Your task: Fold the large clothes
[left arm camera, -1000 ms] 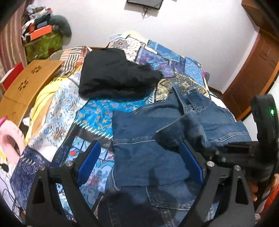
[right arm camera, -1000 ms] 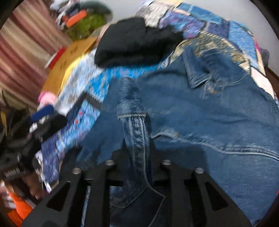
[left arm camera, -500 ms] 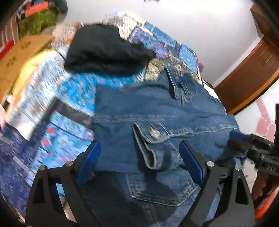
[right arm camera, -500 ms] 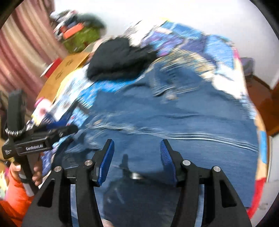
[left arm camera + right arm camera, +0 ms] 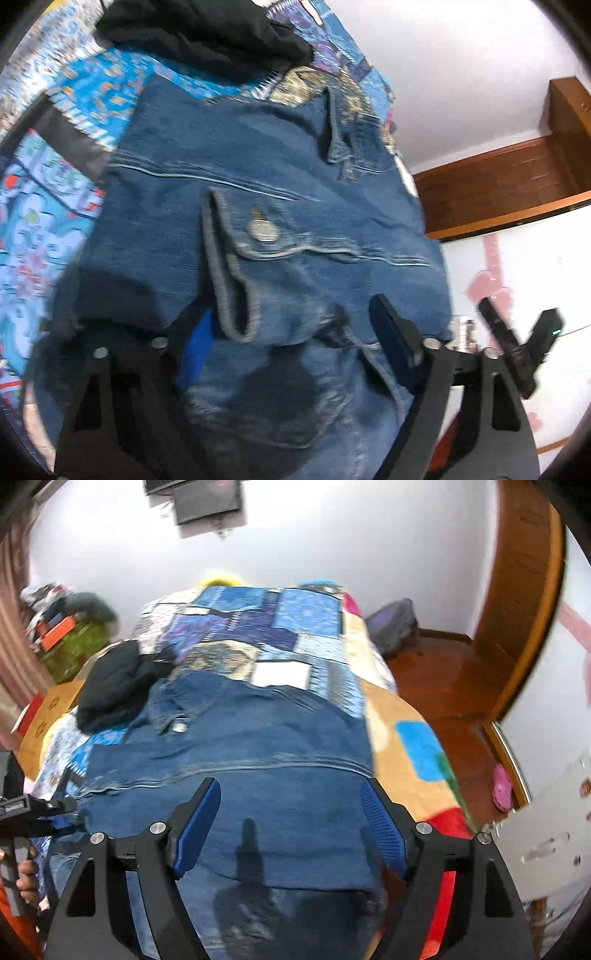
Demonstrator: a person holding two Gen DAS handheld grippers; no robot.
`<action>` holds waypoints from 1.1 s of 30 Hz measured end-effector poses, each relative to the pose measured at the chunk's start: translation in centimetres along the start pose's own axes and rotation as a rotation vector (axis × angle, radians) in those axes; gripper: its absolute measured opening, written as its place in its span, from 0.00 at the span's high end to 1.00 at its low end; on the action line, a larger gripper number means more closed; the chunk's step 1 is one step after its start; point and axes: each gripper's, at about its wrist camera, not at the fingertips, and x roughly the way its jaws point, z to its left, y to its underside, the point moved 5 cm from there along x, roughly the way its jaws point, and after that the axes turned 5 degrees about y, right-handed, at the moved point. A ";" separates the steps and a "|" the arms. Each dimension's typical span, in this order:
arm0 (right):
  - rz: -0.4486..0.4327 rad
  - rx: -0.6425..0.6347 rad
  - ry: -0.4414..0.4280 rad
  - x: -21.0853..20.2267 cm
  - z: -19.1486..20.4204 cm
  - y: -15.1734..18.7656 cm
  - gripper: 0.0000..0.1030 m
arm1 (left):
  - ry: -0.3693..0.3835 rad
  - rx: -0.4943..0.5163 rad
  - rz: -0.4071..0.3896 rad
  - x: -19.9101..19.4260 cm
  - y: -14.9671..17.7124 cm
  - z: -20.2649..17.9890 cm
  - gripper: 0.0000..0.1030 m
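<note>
A blue denim jacket (image 5: pixel 258 192) lies spread on the patchwork bedspread (image 5: pixel 44 206), with a cuff and metal button (image 5: pixel 263 232) folded onto its middle. It also shows in the right wrist view (image 5: pixel 236 746). My left gripper (image 5: pixel 291 347) is open, low over the jacket's near part, with cloth bunched between the jaws. My right gripper (image 5: pixel 291 827) is open and empty above the jacket's near hem. The right gripper also shows at the right edge of the left wrist view (image 5: pixel 517 350).
A black garment (image 5: pixel 114 679) lies in a heap on the bed beyond the jacket. A wooden board (image 5: pixel 44 716) lies left of the bed. The bed's right edge (image 5: pixel 406 731) drops to a wooden floor with a door frame (image 5: pixel 532 602) beyond.
My right gripper let go of the denim sleeve, opened and pulled back to the right. The sleeve now lies folded on the jacket. My left gripper moved lower and closer to the jacket.
</note>
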 end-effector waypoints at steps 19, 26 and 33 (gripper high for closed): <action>0.010 0.180 0.005 0.1 -5.6 0.5 0.27 | -0.208 0.432 -0.353 -6.4 -4.3 -11.3 0.81; 0.031 0.142 -0.003 0.7 -4.2 0.8 0.27 | -0.246 0.513 -0.515 -10.8 -6.8 -13.6 0.82; 0.122 0.100 -0.015 3.1 -2.6 2.6 0.27 | -0.391 0.428 -0.350 -7.2 -6.5 -5.8 0.81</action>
